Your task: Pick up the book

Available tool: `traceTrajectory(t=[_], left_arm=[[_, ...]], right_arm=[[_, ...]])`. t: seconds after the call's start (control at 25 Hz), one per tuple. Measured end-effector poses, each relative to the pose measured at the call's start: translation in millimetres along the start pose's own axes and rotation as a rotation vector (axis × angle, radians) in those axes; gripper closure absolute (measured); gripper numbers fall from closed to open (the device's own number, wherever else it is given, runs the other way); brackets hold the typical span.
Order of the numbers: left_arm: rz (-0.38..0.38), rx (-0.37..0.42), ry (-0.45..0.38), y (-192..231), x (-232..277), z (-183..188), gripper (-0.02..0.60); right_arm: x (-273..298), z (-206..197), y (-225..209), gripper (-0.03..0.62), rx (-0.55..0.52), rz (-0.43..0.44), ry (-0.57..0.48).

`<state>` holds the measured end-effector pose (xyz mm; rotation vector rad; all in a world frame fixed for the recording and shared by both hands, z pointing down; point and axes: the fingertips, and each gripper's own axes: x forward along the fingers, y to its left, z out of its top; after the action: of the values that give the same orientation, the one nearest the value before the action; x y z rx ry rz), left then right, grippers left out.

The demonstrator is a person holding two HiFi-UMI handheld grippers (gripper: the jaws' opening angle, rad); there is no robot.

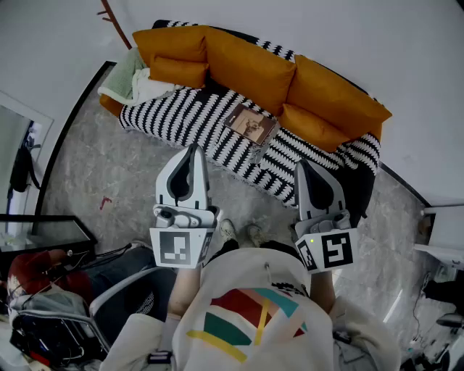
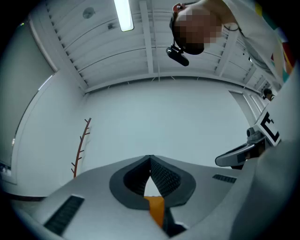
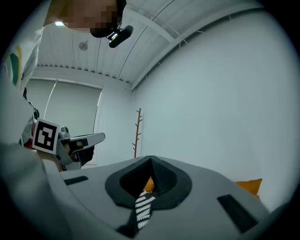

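Observation:
The book (image 1: pixel 250 124), brown-covered, lies flat on the black-and-white striped sofa seat (image 1: pixel 181 119), in front of the orange cushions (image 1: pixel 246 69). Both grippers hover over the floor short of the sofa, well apart from the book. In the head view my left gripper (image 1: pixel 192 148) points at the sofa's front, below and left of the book, its jaws together and holding nothing. My right gripper (image 1: pixel 301 167) points at the sofa below and right of the book, also shut and holding nothing. The left gripper view shows the left gripper (image 2: pixel 150 158) aimed at the white wall. The right gripper (image 3: pixel 150 160) frames a strip of striped cover and an orange cushion.
A pale green and white blanket (image 1: pixel 134 76) is heaped at the sofa's left end. A bare-branch coat stand (image 1: pixel 112 18) rises by the wall. A dark glass table (image 1: pixel 43 232) and a cluttered chair (image 1: pixel 65 304) sit at lower left; white furniture (image 1: pixel 442 239) stands at the right.

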<state>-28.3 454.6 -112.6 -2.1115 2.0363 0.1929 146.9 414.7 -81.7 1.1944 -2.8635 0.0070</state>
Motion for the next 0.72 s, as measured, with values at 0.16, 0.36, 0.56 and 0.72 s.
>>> traceTrajectory(t=[0.16,0.36,0.56,0.72], left_arm=[[-0.015,0.001,0.0,10.2,-7.3,-1.7,0.588],[-0.025,-0.01,-0.005,29.5,-18.2,-0.1,0.588],[-0.034,-0.036,-0.036,55.7,-31.9,3.4,0.588],[-0.037,-0.062,-0.03,69.9,-32.3,-6.1,0.588]], right_arm=[[7.8,-2.3,18.6,0.582,-0.004,0.015,0.002],[20.9,-2.5,42.6,0.582,0.012,0.014,0.001],[27.1,-3.3,70.5,0.582,0.043,-0.003,0.002],[32.0,-8.5,82.9,0.582,0.014,-0.003,0.032]])
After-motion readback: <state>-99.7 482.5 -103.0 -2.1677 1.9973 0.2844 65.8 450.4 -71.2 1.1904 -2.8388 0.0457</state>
